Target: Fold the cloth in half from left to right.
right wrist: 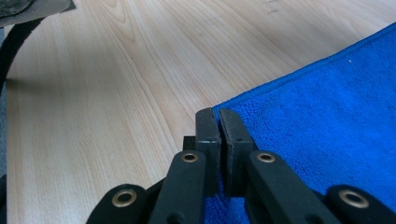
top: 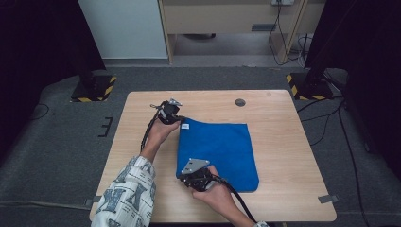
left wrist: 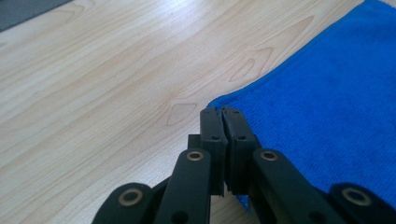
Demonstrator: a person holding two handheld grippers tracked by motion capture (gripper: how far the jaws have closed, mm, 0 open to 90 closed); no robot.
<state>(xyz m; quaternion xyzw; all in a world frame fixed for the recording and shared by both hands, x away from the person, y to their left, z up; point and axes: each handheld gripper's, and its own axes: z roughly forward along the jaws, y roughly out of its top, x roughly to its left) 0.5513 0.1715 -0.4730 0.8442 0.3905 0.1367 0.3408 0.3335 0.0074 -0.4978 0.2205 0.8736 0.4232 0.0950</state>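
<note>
A blue cloth [top: 217,153] is lying flat on the wooden desk [top: 283,189], slightly right of the desk's middle and nearer the front edge than the back. A small white label [top: 185,126] is showing at the cloth's far left corner.

The left gripper [top: 176,120] is sitting at that far left corner, held in the person's left hand [top: 161,132], with its cable trailing back along the forearm. In the left gripper view the left gripper [left wrist: 223,113] is clenched: the two black jaws are standing pressed together, and the cloth's corner [left wrist: 219,100] is running in between them, so the gripper is grasping the cloth's edge.

The right gripper [top: 185,176] is sitting at the cloth's near left corner, close to the desk's front edge, held in the right hand [top: 215,191], with a grey three-cornered plate [top: 194,165] on top. In the right gripper view the right gripper [right wrist: 218,114] is likewise clenched, jaws together, with the blue cloth's corner [right wrist: 224,103] pinched between them.

Both grippers are therefore holding the same left side of the cloth, one at each corner. The rest of the cloth [left wrist: 336,93] is lying spread on the desk toward the right. A patterned sleeve [top: 127,194] is covering the left forearm at the desk's front left corner. A small round grey disc [top: 240,102] is sitting in the desk top near the back edge.
</note>
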